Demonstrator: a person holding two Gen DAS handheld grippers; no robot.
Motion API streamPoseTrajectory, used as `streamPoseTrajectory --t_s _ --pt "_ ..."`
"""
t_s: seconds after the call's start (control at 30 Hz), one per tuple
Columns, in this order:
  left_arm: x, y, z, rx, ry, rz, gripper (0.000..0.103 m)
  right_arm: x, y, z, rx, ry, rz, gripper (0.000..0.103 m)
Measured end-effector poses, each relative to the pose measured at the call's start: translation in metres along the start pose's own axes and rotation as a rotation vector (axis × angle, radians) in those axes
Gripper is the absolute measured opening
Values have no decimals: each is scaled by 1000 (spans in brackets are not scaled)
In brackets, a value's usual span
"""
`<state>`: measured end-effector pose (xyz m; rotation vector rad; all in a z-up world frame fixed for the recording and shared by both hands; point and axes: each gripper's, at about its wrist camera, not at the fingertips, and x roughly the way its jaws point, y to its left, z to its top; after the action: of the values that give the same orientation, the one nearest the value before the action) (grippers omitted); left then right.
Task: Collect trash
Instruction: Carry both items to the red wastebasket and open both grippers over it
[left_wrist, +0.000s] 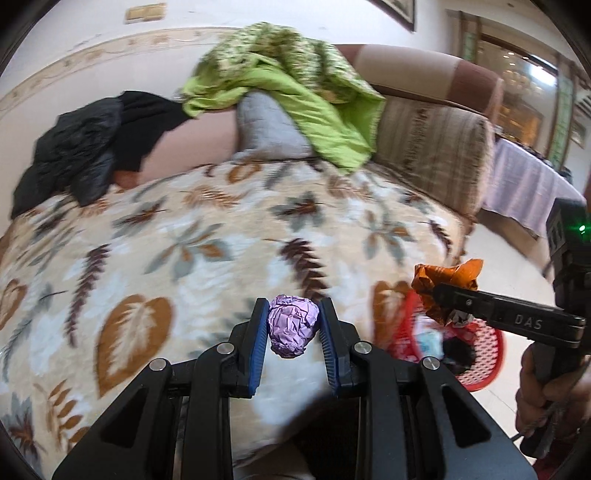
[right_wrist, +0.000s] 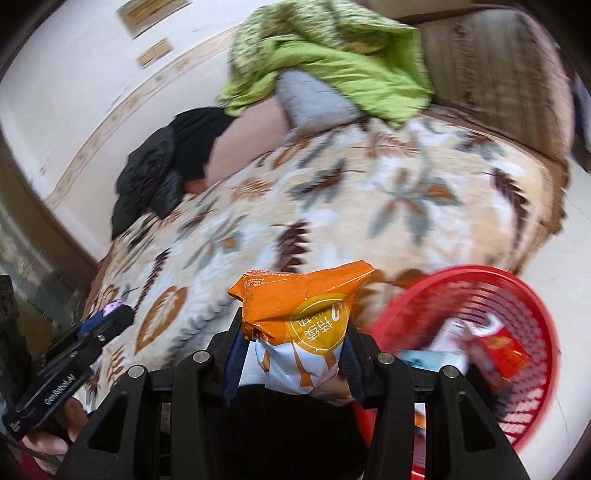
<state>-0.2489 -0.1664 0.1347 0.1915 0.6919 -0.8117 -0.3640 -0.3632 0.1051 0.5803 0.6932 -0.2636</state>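
Left wrist view: left gripper (left_wrist: 293, 325) is clamped on a crumpled lilac paper ball (left_wrist: 293, 326), pads pressing both sides, held over the leaf-print blanket (left_wrist: 207, 236) near its front edge. Ball is roughly round, slightly longer along the fingers, no real pointing direction. Red basket (left_wrist: 480, 350) sits low right, partly behind the right gripper (left_wrist: 441, 301), which carries the orange wrapper (left_wrist: 448, 282).

Right wrist view: right gripper (right_wrist: 293, 332) is closed on an orange-and-white snack bag (right_wrist: 295, 317), orange end pointing away from the camera, long axis along the fingers, white end toward the palm. Red basket (right_wrist: 480, 332) is near right, already holding other trash. Left gripper (right_wrist: 110, 317) shows at far left with the lilac ball's tip visible.

Risks, my read: basket lies right of both loads, so both grippers converge there and could knock together. The bag is slick and bulky; it may slip, or catch the rim and land on the floor. A ball released early drops onto the blanket.
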Motion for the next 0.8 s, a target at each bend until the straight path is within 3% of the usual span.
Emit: streamPoseTrajectory --t_s 0.4,0.67,0.7,0.8 --pt "42 -104 14 128 98 -266 26 -49 -92 1 172 -58 -135 50" --pt "74 -147 17 167 171 -354 26 -50 -118 -3 230 -44 -161 53" --pt "78 -150 17 169 178 -358 30 -50 -121 -3 234 -42 -165 54" --pt "85 -152 15 159 197 -357 60 -49 -125 -2 243 -32 -177 60"
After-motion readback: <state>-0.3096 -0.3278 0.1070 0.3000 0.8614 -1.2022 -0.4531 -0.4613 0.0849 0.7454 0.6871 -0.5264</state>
